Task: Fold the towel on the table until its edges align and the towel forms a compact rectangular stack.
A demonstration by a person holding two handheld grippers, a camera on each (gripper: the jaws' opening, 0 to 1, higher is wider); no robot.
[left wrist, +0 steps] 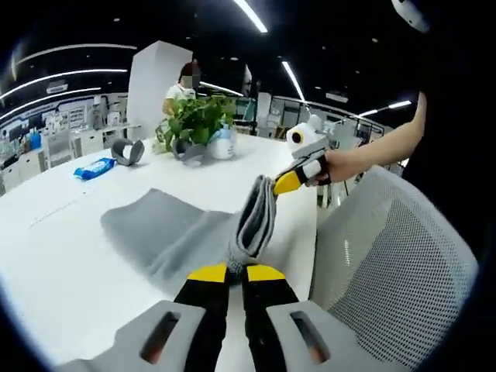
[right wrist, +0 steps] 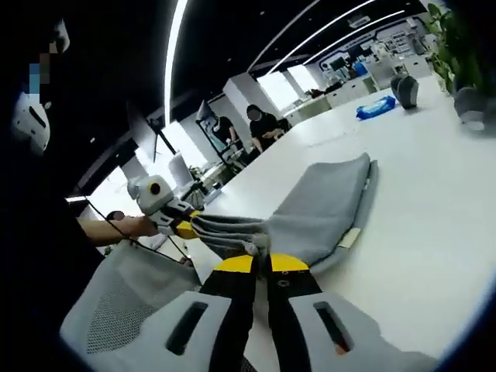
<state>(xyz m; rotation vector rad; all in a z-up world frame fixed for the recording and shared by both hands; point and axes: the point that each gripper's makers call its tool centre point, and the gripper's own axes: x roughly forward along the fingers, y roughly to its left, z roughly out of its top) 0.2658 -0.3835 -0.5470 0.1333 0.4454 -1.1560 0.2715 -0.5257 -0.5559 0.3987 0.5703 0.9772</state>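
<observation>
Broadly, we see a wide white bench [left wrist: 62, 256] carrying everything, with a grey mesh chair [left wrist: 395, 263] drawn up against its near edge. Across the near part of the bench lies the grey towel [left wrist: 167, 232], partly flat and partly lifted: one end is gathered into a bunched ridge that rises off the surface between our two tools. In the right gripper view the same towel [right wrist: 325, 205] spreads away from the near edge toward the middle of the bench, a pale label showing along its border.

Our left tool [left wrist: 236, 273] has its yellow-tipped jaws pressed together on the towel's bunched edge. In that view the right tool [left wrist: 298, 177] comes in from the right, held by a hand [left wrist: 341, 164], with its yellow tip pinching the other end of the ridge. In the right gripper view, the right tool [right wrist: 261, 263] is likewise clamped on the cloth, and the left tool [right wrist: 180, 225] grips the folds further along.

Toward the far edge stand a potted plant [left wrist: 198, 124], a grey tape roll [left wrist: 128, 151], and a blue packet [left wrist: 94, 168].
</observation>
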